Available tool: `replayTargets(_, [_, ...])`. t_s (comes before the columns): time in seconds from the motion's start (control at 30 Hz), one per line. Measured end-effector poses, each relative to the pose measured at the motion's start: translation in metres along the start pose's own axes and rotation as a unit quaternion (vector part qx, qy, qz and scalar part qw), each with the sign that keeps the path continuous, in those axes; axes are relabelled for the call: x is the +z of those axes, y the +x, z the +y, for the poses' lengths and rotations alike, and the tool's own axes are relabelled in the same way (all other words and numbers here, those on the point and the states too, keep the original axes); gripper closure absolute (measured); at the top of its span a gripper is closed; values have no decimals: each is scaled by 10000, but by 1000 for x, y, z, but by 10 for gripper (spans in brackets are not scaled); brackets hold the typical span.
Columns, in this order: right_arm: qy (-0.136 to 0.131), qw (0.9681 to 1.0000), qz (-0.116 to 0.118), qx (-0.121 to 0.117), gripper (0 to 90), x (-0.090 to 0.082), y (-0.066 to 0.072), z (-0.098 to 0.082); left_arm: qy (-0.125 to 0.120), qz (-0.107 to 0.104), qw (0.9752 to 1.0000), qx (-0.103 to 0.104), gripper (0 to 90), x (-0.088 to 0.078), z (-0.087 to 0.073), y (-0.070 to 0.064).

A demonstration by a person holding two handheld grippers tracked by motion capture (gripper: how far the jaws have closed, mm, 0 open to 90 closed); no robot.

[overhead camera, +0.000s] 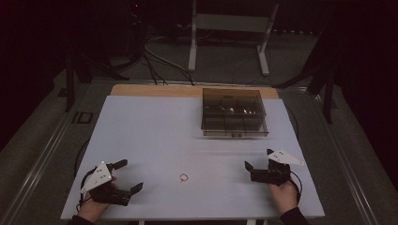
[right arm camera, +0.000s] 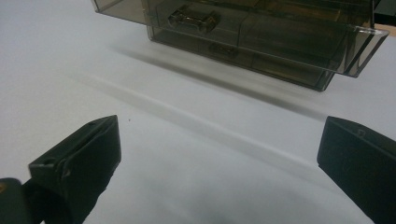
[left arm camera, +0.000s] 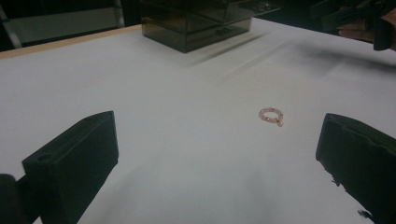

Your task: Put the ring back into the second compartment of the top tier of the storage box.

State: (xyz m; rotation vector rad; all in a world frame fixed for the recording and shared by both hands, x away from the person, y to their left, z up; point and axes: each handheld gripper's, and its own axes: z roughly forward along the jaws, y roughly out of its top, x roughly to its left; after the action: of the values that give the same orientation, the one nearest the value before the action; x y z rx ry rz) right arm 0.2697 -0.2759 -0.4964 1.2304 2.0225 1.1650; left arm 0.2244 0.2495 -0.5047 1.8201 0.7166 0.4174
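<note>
- While both grippers rest apart on the white table [overhead camera: 155,126], I judge the pick-up not yet begun: my left gripper [overhead camera: 127,176] and right gripper [overhead camera: 249,167] stand spread and empty.
- Between them lies the small pink beaded ring [left arm camera: 272,115]; next, the left gripper must close around it.
- Contents of the smoky transparent plastic drawer box [overhead camera: 233,112] are hard to make out.

No legible text or labels.

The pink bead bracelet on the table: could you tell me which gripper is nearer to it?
Left. The left gripper sits just left of the bracelet; the right gripper is slightly farther off on its other side.
</note>
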Motion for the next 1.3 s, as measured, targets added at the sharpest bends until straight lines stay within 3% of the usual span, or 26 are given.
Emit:
replayTargets(0.67, [-106, 9999, 79, 51, 0, -2, 2, 2, -92, -1, 9998, -185, 0, 1, 4, 6])
replayTargets(0.77, [-134, 9999, 101, 30, 0, -2, 3, 2, -109, -57, 9997, -225, 0, 1, 9, 7])
replayTargets(1.17, [-176, 9998, 123, 44, 0, -5, 4, 3, -61, -264, 9996, -36, 0, 9, 34, 8])
replayTargets(1.3, [-175, 9997, 149, 25, 0, -5, 4, 3, -168, -401, 9990, -57, 0, 12, 46, 7])
